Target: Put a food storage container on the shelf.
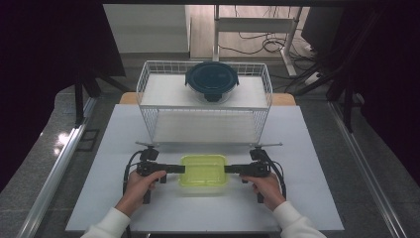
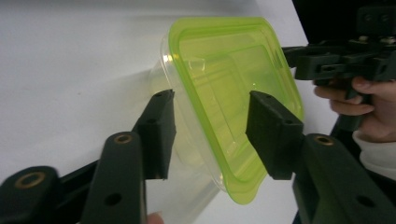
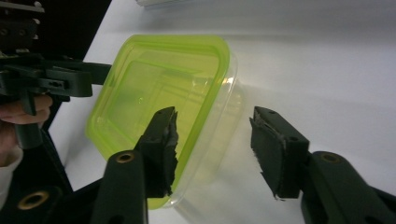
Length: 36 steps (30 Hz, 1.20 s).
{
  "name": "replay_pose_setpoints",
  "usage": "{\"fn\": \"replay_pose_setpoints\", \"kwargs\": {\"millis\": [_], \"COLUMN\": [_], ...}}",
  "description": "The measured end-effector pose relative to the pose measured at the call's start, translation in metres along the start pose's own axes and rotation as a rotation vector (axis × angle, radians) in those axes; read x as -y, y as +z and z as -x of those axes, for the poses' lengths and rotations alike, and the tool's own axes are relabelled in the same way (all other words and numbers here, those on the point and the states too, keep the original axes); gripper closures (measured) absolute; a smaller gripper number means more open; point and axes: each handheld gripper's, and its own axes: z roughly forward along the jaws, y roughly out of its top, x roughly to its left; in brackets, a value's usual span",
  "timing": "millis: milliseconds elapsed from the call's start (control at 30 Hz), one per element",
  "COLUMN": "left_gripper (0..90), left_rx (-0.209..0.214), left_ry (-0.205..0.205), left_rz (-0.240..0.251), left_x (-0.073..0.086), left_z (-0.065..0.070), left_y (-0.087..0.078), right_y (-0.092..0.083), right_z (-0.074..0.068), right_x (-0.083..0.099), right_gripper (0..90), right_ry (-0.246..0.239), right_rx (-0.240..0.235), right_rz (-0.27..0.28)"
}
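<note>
The clear rectangular container with a lime-green lid [image 1: 203, 169] sits on the white table [image 1: 99, 188], directly between the two grippers. The left gripper [image 2: 210, 133] straddles the container's left end, jaws apart, one above the lid and one below the rim, pads not yet pressing. The right gripper [image 3: 212, 149] mirrors it at the opposite end, jaws also apart around the rim. To lift well, I judge both should clamp evenly on the lid edge and wall together, then rise level. Beyond both grippers stands a white wire rack [image 1: 148, 94] holding a round dark-lidded container [image 1: 212, 82]. No brand, label or writing is readable.
</note>
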Motion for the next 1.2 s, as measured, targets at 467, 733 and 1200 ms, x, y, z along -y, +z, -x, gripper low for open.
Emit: {"fn": "replay_pose_setpoints", "kwargs": {"millis": [467,733,1200], "left_gripper": [76.7,80.7,81.2], "left_rx": [0.088,0.082,0.097], "left_ry": [-0.092,-0.069,0.020], "left_rz": [-0.021,-0.003,0.064], "left_x": [0.004,0.006,0.003], "left_z": [-0.006,0.003,0.030], "left_y": [0.006,0.001,-0.016], "right_y": [0.007,-0.001,-0.029], "right_z": [0.001,-0.005,-0.028], "right_x": [0.004,0.004,0.000], "right_gripper": [74.6,78.1,78.3], "right_ry": [0.059,0.044,-0.071], "right_rx": [-0.059,-0.054,-0.044], "right_rz": [-0.028,-0.009,0.072]}}
